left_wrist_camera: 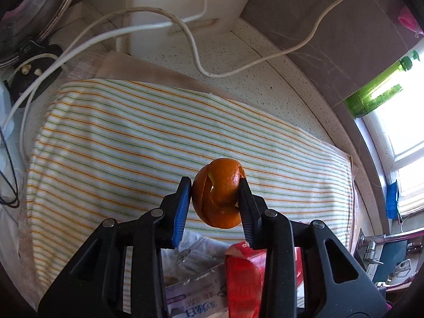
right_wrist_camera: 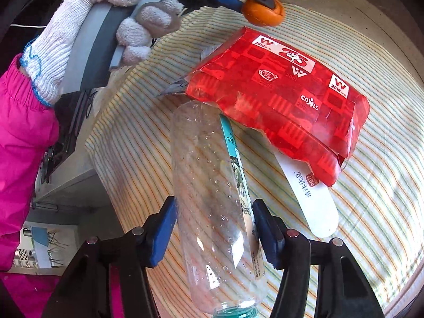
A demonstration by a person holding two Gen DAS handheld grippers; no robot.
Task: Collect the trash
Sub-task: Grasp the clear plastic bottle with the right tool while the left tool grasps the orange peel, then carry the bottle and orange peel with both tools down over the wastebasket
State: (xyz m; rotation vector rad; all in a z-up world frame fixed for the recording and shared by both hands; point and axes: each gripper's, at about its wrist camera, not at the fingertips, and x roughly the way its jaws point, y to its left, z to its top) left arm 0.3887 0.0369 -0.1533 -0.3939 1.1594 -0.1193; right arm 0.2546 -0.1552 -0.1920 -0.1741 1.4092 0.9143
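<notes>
Left gripper [left_wrist_camera: 215,196] jaws are clamping an orange peel [left_wrist_camera: 218,193] between them, lifted off the striped cloth [left_wrist_camera: 132,137]. Right gripper [right_wrist_camera: 214,228] jaws are closing on a clear plastic bottle [right_wrist_camera: 212,212]. Collection looks partway: red wrapper [right_wrist_camera: 278,100] and white packet [right_wrist_camera: 310,198], beyond the right jaws, are still lying on the worktop.

I see a speckled table [left_wrist_camera: 267,84] under a striped cloth [left_wrist_camera: 148,137], which carries a red wrapper [right_wrist_camera: 278,100], a white packet [right_wrist_camera: 312,201] and white cables [left_wrist_camera: 201,63].
</notes>
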